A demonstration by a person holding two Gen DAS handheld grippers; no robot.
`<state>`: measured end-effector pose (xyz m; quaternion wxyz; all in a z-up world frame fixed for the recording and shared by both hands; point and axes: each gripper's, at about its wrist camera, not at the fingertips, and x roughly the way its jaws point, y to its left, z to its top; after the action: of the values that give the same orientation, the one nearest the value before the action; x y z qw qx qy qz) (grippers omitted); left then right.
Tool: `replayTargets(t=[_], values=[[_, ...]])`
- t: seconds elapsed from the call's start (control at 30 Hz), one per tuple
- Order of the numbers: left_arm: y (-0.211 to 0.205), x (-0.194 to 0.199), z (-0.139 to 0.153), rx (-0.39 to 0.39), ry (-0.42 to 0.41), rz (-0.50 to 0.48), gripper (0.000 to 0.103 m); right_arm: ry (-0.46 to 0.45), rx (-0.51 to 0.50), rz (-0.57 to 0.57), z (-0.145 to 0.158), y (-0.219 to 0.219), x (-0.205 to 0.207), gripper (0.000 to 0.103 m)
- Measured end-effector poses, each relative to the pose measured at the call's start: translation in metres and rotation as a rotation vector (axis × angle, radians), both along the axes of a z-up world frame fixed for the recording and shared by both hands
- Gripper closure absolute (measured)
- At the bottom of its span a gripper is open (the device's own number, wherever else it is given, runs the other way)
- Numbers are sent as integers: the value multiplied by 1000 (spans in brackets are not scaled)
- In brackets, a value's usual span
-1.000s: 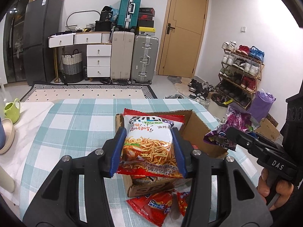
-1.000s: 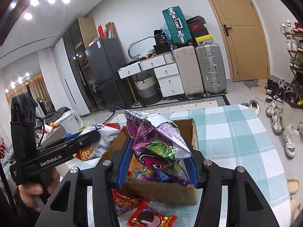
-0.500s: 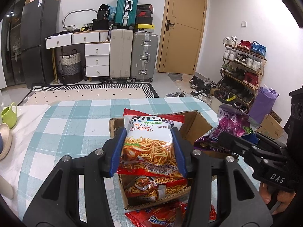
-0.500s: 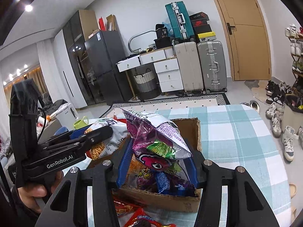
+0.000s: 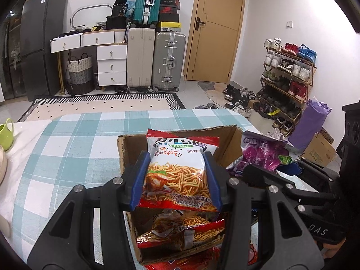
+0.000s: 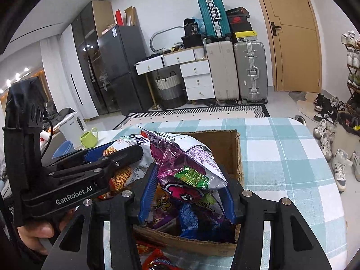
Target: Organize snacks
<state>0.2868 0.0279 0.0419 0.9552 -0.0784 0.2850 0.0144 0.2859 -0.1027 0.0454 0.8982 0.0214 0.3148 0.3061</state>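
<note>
A cardboard box (image 5: 227, 144) (image 6: 227, 144) stands open on the checked tablecloth, with snack bags inside. My left gripper (image 5: 176, 180) is shut on a red and white noodle-snack bag (image 5: 180, 168), held over the box's left half. My right gripper (image 6: 186, 189) is shut on a purple snack bag (image 6: 182, 162) above the box's right half. In the left wrist view the purple bag (image 5: 263, 155) shows at the right. In the right wrist view the noodle-snack bag (image 6: 126, 157) and left gripper sit at the left. Another noodle-snack bag (image 5: 180, 227) lies in the box below.
Red snack packets (image 6: 155, 258) lie on the cloth in front of the box. A green cup (image 6: 88, 138) and a white kettle (image 6: 72, 123) stand at the table's left. Suitcases (image 5: 155, 60), drawers, a fridge and a shoe rack (image 5: 288, 78) line the room beyond.
Both grippers have sunk and moved forward with their bags, so the box now lies under them and its inside shows. The grips have not changed.
</note>
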Motion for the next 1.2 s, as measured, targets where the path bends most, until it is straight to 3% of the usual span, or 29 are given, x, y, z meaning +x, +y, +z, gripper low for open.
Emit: replayTargets(t=[0.27, 0.57, 0.6, 0.73, 0.83, 0.93, 1.2], values=[[-3, 14, -15, 25, 17, -2, 58, 13, -24, 3, -12, 3, 7, 51], [4, 23, -19, 14, 69, -6, 54, -1, -33, 9, -4, -8, 4, 48], [5, 22, -18, 13, 70, -2, 52, 0, -34, 8, -3, -11, 3, 45], [11, 10, -10, 7, 49, 10, 21, 3, -17, -1, 3, -26, -6, 13], [11, -8, -4, 14, 39, 1, 16, -18, -22, -21, 7, -36, -18, 3], [7, -27, 1, 37, 35, 6, 1, -24, -26, -40, 7, -44, -30, 1], [-4, -85, 13, 48, 21, 8, 1, 9, -19, -48, -4, -57, -61, 1]])
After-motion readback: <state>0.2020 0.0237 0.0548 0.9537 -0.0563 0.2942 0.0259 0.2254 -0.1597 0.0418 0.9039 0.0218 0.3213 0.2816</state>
